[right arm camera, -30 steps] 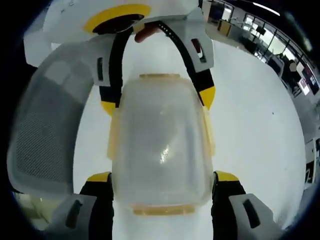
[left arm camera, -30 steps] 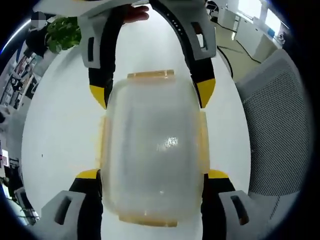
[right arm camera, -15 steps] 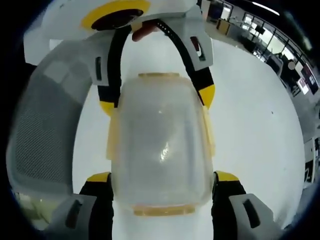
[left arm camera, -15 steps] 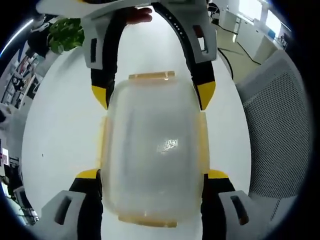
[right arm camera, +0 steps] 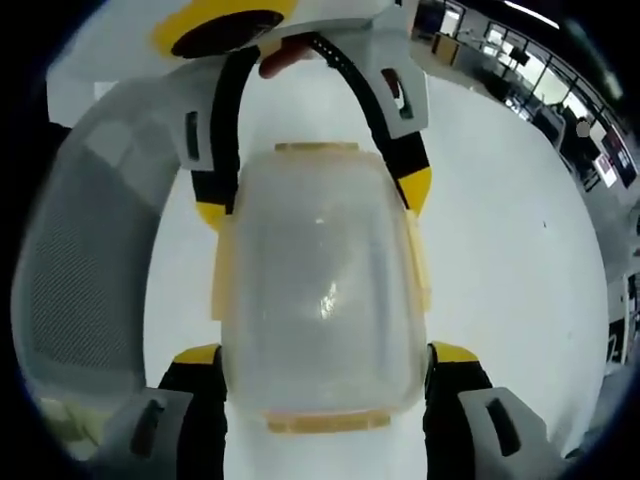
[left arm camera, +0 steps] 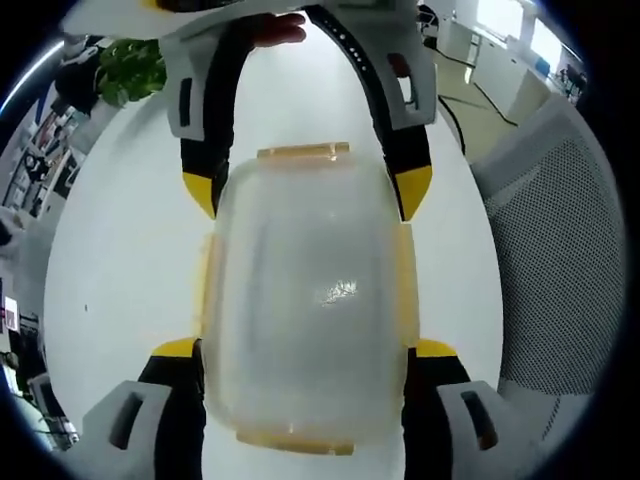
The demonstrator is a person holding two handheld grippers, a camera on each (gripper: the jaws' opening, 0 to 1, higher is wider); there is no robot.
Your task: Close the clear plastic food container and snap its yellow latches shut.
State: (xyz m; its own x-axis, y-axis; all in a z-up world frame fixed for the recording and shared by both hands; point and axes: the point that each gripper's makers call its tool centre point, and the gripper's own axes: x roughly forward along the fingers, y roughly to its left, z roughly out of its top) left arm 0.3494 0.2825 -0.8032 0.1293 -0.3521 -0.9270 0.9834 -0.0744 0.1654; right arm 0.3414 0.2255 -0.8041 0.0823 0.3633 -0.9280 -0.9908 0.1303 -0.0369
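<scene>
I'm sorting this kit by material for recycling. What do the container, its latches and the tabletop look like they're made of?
Container: looks like clear, slightly frosted plastic; the white surface shows through it and a glint sits on top.
Latches: seemingly translucent yellow plastic, thin flat tabs at its edges.
Tabletop: smooth, white, faintly glossy, possibly laminate; the frames can't settle it.

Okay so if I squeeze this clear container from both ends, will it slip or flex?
The clear container looks empty, so probably light. Its smooth, glossy lid may slide against the left gripper and right gripper jaws. Thin plastic walls could flex slightly.
</scene>
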